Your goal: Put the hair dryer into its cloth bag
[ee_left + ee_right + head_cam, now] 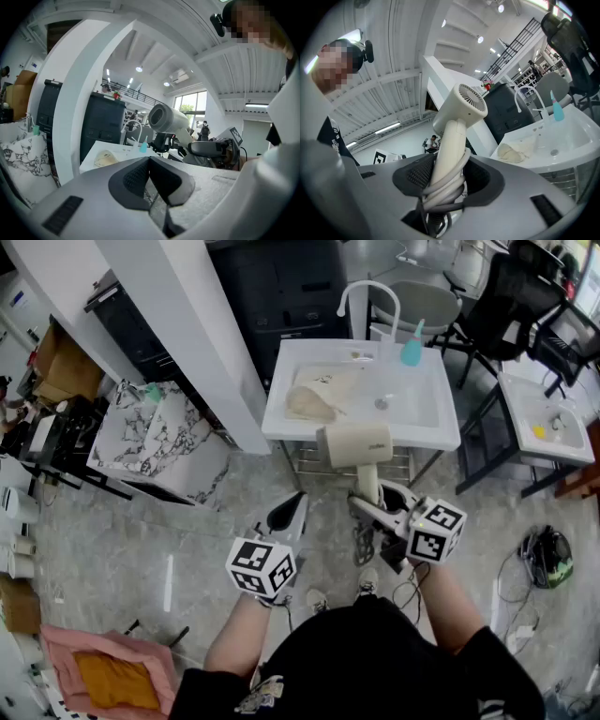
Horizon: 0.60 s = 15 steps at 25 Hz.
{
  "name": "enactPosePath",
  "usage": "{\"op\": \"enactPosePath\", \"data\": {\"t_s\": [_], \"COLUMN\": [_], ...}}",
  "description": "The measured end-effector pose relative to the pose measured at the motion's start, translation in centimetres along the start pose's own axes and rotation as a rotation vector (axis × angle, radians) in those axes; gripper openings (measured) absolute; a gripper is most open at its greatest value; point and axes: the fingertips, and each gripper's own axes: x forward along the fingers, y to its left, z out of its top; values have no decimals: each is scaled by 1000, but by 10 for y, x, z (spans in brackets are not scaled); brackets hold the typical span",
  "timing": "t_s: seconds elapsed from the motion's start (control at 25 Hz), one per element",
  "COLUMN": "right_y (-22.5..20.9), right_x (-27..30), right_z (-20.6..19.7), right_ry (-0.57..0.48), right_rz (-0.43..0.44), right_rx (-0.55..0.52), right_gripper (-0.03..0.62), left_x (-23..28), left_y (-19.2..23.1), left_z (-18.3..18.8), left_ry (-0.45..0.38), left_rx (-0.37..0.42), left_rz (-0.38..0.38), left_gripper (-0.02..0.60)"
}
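A cream hair dryer (pixel 356 444) stands upright in the air just in front of the white sink (pixel 441 423). Its cord is wound round the handle, and my right gripper (pixel 372 501) is shut on that handle. In the right gripper view the dryer (pixel 459 112) rises between the pads of the right gripper (pixel 445 176). The beige cloth bag (pixel 314 395) lies crumpled in the sink basin, left of centre. My left gripper (pixel 289 514) hangs to the left of the dryer, shut and holding nothing. The left gripper view shows the dryer (pixel 168 119) and the bag (pixel 105 159).
A curved white faucet (pixel 367 296) and a teal bottle (pixel 412 348) stand at the sink's back. A white pillar (pixel 178 324) and a marble-patterned cabinet (pixel 159 437) are on the left. A black chair (pixel 506 296) and a second sink (pixel 548 423) are on the right.
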Motion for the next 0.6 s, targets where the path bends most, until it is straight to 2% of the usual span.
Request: {"op": "enactPosePath", "data": {"t_s": [0.6], "right_y": [-3], "right_x": [-8], "right_z": [5], "right_ry": [-32], "right_rz": [12], "right_rx": [51], "right_gripper": [196], "left_x": [-2], "left_y": [-3], "left_z": [-1], "left_ry": [-4], "left_rx": [-6], "left_rz": [11], "left_gripper": [3]}}
